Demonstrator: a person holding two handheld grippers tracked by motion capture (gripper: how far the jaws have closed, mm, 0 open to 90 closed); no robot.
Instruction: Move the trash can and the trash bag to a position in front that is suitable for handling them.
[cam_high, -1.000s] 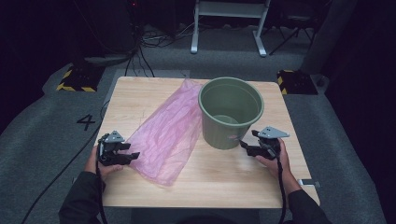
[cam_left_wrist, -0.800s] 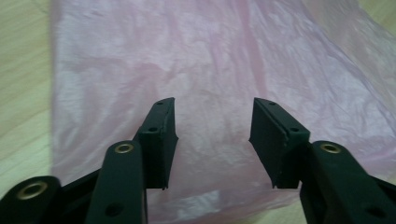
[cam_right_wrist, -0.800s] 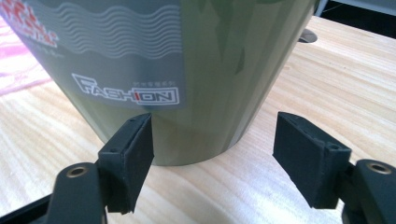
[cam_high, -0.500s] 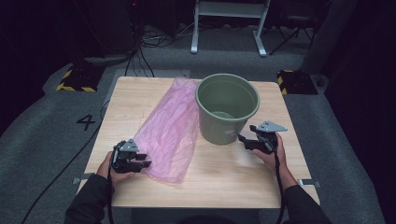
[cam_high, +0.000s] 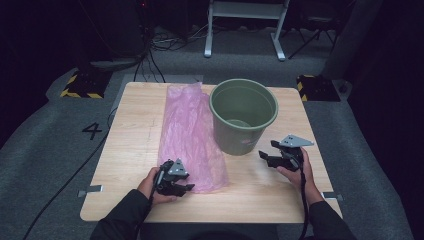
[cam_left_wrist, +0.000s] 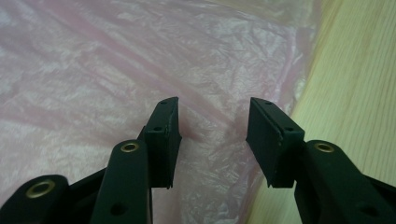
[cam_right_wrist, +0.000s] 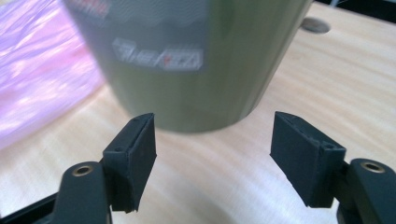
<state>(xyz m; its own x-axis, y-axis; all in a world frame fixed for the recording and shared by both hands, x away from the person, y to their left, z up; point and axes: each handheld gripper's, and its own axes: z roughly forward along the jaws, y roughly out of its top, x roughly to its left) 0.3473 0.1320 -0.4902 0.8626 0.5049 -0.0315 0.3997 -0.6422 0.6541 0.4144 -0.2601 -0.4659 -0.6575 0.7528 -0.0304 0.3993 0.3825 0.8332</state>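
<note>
The room is dark, with a grey carpeted floor (cam_high: 45, 145) carrying a painted numeral 4 (cam_high: 92, 131) at the left of the frame and a white metal stand (cam_high: 245, 25) at the top centre. A light wooden table (cam_high: 130, 125) occupies the middle of the high view.

A crinkled, translucent pink plastic bag (cam_high: 190, 135) lies flat on the table, running from the upper centre down to the lower centre of the frame. Just beside it, to the right, a round olive-green plastic bucket (cam_high: 243, 115) stands upright, its side touching the bag's edge. A blurred label (cam_right_wrist: 159, 56) is on the bucket wall.

The left gripper (cam_high: 181, 187) sits at the lower centre, at the bag's near end; its jaws are apart over the pink film. The right gripper (cam_high: 267, 152) sits at the lower right, near the bucket's base, jaws wide apart and clamped on nothing.
</note>
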